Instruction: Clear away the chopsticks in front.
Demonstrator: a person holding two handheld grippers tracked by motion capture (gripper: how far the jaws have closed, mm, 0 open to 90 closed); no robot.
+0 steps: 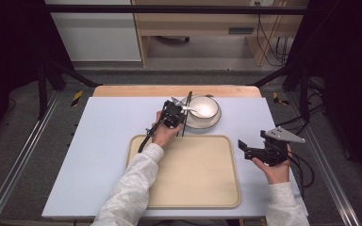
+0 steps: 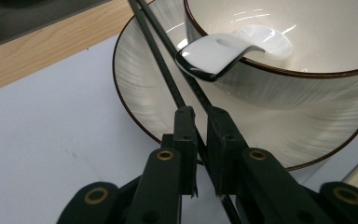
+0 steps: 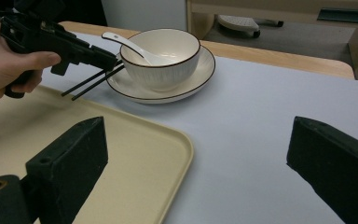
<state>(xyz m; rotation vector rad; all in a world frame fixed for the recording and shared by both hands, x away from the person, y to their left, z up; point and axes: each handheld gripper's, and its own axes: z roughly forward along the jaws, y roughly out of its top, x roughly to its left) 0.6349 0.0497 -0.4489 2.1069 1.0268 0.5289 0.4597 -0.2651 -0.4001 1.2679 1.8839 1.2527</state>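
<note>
Up close, the left gripper [image 2: 200, 154] had clamped its jaws on a pair of black chopsticks [image 2: 168, 70], which slanted over the rim of the plate [image 2: 135, 93] beside the bowl [image 2: 307, 88] holding a white spoon [image 2: 219, 56]. Meanwhile the right gripper [image 1: 245, 147] hung wide and empty over the surface [image 1: 103, 141], just right of the tray [image 1: 193, 174].

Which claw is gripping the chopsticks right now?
The left claw, beside the plate, is shut on the black chopsticks. The right claw stands wide open, holding nothing.
</note>
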